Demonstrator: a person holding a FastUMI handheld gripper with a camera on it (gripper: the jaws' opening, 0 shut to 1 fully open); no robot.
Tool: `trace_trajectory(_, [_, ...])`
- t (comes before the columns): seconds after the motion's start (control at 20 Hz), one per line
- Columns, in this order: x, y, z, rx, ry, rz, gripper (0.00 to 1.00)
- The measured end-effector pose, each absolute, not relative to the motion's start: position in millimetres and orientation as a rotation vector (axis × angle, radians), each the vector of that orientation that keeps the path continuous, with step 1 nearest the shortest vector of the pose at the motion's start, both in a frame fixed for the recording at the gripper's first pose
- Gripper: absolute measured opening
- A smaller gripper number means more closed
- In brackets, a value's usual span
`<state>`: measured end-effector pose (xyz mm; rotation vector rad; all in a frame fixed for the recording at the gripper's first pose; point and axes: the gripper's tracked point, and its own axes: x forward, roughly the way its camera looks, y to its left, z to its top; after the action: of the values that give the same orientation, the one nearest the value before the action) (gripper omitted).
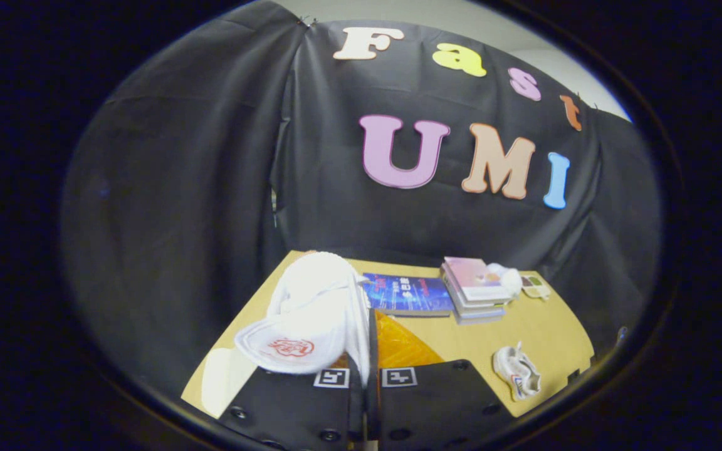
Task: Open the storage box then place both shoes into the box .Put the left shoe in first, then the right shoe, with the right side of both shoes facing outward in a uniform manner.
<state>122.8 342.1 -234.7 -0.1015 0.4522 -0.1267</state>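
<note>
My gripper [365, 377] is shut on a white shoe [311, 313], with its fingers nipping the thin side wall of the shoe's collar. The shoe hangs in the air just ahead and left of the fingers, and its tongue with a red logo [291, 346] faces me. Below and behind it, an orange see-through storage box [398, 346] shows just beyond the right finger; the shoe and fingers hide most of the box. A second white shoe [516, 373] lies on the wooden table [549, 335] to the right of the fingers.
At the back of the table lie a blue book [406, 293] and a stack of books [475, 291] with a white bundle [506, 279] against it. A small flat item [535, 287] sits beyond. A white shape [223, 376] shows below the held shoe.
</note>
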Motion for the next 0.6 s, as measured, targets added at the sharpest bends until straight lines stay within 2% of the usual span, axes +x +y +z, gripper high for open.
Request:
trace_trajectory(0.4, [128,355,-334,-0.175,0.695,-0.084,0.06])
trace_trajectory(0.6, [125,358,-357,-0.126,0.765,-0.062,0.1])
